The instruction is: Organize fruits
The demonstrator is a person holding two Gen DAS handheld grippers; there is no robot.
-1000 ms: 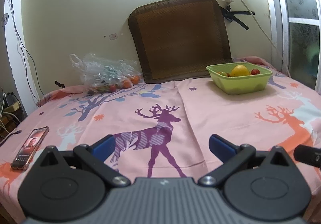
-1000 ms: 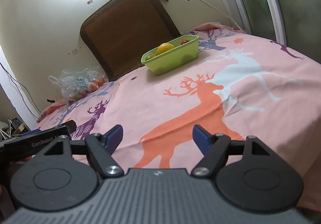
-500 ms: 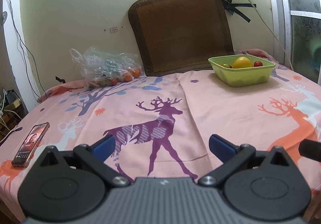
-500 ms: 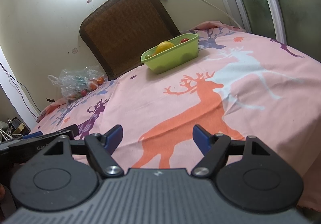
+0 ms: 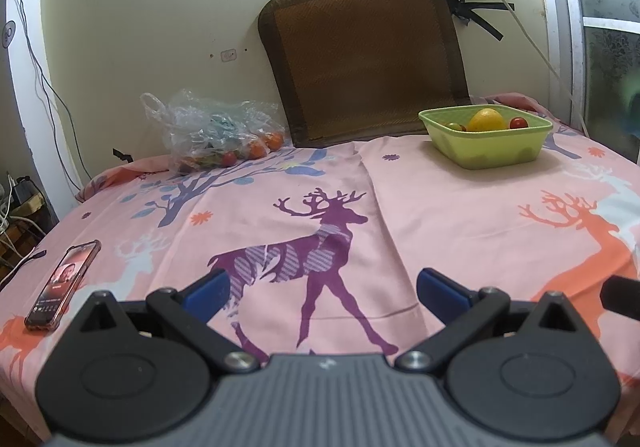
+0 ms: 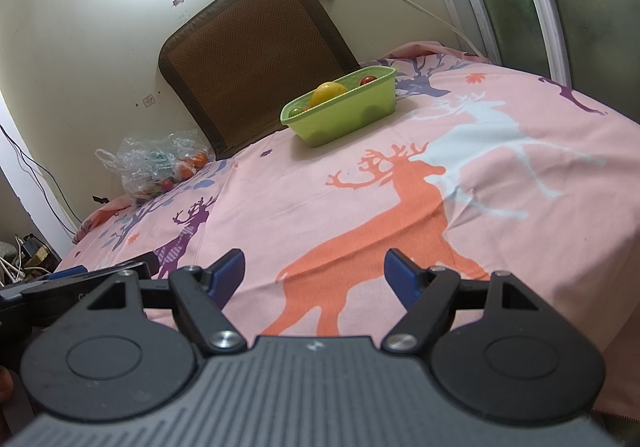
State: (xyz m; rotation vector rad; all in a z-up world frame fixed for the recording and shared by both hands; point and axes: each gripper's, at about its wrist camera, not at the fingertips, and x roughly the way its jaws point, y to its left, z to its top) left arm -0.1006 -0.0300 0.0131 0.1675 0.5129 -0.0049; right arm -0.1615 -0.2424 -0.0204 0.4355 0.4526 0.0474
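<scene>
Here, a pink deer-print cloth [image 5: 460, 215] is covering the table by a pale wall. Both the left gripper [image 5: 320, 287] and right gripper [image 6: 314, 267] are hanging wide open, holding nothing. The green plastic basket [image 5: 486, 151] with fruit and the clear plastic fruit bag [image 5: 212, 135] are sitting far ahead of them.

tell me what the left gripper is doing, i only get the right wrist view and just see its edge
observer: the left gripper is open, with nothing between its blue pads; it faces the purple deer print.
operator: ok, anything lying near it that i can't see
observer: yes, a phone with its screen lit lies flat on the pink cloth, to the gripper's left, close to the near edge.
</scene>
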